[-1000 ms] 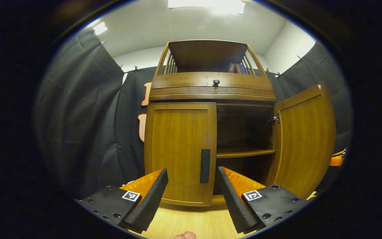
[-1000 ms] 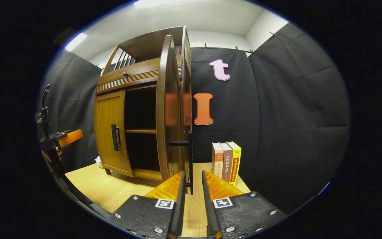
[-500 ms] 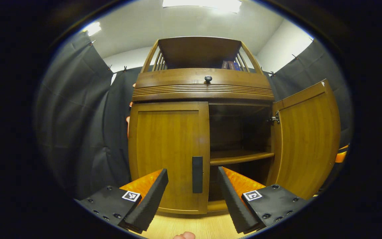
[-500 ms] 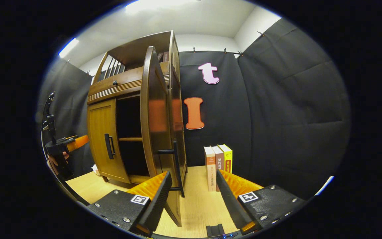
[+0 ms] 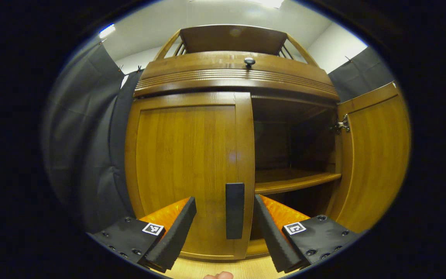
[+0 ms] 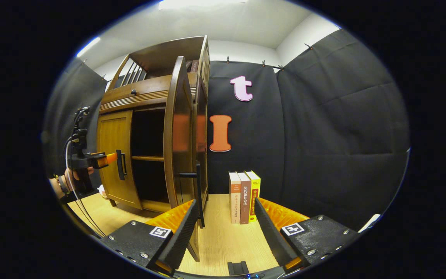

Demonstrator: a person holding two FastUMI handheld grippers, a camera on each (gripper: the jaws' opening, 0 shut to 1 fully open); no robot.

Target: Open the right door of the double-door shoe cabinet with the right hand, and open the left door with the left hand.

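The wooden shoe cabinet stands close in the left gripper view. Its left door is closed, and the dark handle sits between the fingers of my open left gripper, which do not press on it. The right door is swung wide open, showing a shelf. In the right gripper view that open door is seen edge-on, with its handle just left of my open right gripper, free of it. The left gripper, held by a hand, reaches the left door handle.
Three upright books stand on the wooden table to the right of the cabinet. A drawer with a round knob runs above the doors. Black cloth walls close in the booth.
My left gripper moved forward until the left door handle came between its fingers. My right gripper let go of the right door handle, opened and drew back to the right.
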